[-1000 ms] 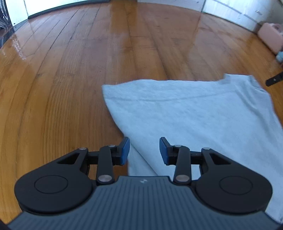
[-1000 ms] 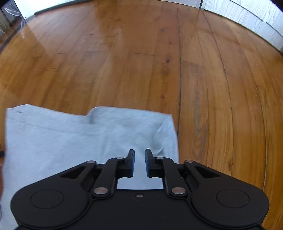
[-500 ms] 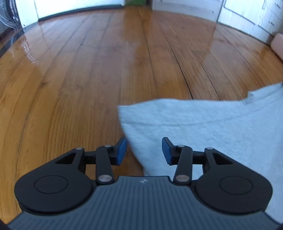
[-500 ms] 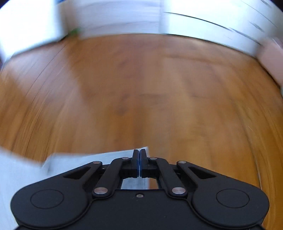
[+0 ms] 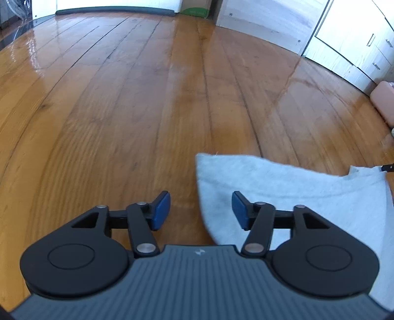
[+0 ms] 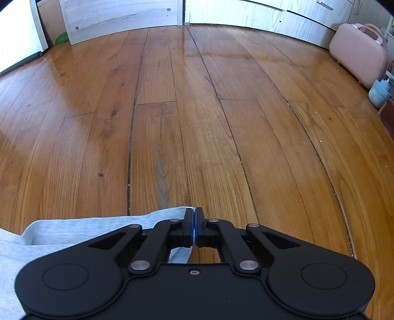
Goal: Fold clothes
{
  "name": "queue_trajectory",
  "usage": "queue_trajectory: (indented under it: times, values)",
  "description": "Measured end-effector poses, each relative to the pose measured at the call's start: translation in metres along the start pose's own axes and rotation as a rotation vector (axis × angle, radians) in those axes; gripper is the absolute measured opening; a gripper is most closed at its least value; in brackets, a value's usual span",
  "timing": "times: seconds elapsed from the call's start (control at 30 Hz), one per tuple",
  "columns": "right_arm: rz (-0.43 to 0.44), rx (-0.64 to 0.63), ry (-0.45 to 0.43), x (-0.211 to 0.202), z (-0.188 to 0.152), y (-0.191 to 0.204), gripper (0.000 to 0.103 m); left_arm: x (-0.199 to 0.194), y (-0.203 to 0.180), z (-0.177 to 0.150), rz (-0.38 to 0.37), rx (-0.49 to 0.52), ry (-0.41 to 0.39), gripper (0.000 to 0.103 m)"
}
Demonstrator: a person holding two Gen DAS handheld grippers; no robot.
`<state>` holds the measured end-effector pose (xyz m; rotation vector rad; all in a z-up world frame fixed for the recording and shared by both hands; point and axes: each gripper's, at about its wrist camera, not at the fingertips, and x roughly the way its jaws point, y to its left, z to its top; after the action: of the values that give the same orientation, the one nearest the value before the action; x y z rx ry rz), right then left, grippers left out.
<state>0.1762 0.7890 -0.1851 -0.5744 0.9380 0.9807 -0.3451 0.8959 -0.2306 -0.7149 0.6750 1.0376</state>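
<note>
Shirt [image 5: 307,197] on floor [image 5: 147,110] — right gripper [image 6: 194,227] pinching its edge.
Left gripper [image 5: 200,209] spread wide, nothing between the pads; shirt's left corner lies under the right pad [image 5: 240,211]. Right jaws pressed together on grey cloth, fabric trailing off left. Pink case [image 6: 357,54] at the floor's far right edge — well apart from shirt.

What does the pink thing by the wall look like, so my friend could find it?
Look across the wood floor to the white cupboards on the far right. The pink case sits on the floor against them, rounded, with a handle on top. A small blue bottle stands beside it; nothing else there is pink.
</note>
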Motion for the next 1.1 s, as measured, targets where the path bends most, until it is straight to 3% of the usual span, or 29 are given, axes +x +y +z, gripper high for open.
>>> queue_trajectory:
  times: [0.1,0.13,0.17,0.23,0.33,0.5,0.63,0.7,0.77,0.8,0.97,1.03,1.1]
  values:
    - [0.032,0.001,-0.019,-0.003,-0.003,-0.004,0.000,0.008,-0.006,0.007,-0.014,-0.001,0.023,0.055]
    - [0.048,0.000,-0.033,-0.005,-0.005,-0.007,0.000,0.010,-0.009,0.010,-0.018,0.000,0.035,0.019]
    - [0.065,0.002,-0.054,-0.008,-0.007,-0.009,0.000,0.013,-0.011,0.013,-0.022,0.000,0.046,0.002]
    - [0.093,0.009,-0.105,-0.014,-0.013,-0.014,0.000,0.015,-0.015,0.018,-0.025,0.001,0.059,0.002]
    - [0.147,0.016,-0.177,-0.025,-0.021,-0.022,0.000,-0.018,-0.013,0.031,-0.004,0.000,-0.053,0.002]
    - [0.162,0.019,-0.167,-0.024,-0.019,-0.025,0.000,-0.044,-0.004,0.046,-0.015,-0.047,-0.158,0.002]
    - [0.131,0.044,-0.141,-0.019,-0.012,-0.019,0.000,-0.022,-0.027,0.036,0.135,0.088,-0.140,0.002]
    - [0.079,0.087,-0.161,-0.019,-0.008,-0.017,0.000,-0.007,-0.035,0.030,0.219,0.151,-0.129,0.002]
    - [-0.075,0.140,-0.143,-0.010,-0.001,-0.022,0.001,0.007,-0.041,0.024,0.292,0.206,-0.117,0.003]
    - [-0.107,0.175,-0.127,-0.006,0.001,-0.027,0.001,0.010,-0.041,0.022,0.294,0.209,-0.110,0.003]
    - [0.223,0.260,-0.085,-0.008,-0.011,-0.054,0.011,0.024,-0.038,0.017,0.298,0.224,-0.075,0.003]
    - [0.298,0.221,-0.076,-0.009,-0.016,-0.053,0.031,0.027,-0.034,0.021,0.263,0.205,-0.062,0.003]
    - [0.338,0.170,-0.071,-0.010,-0.021,-0.048,0.041,0.030,-0.028,0.024,0.227,0.170,-0.046,0.004]
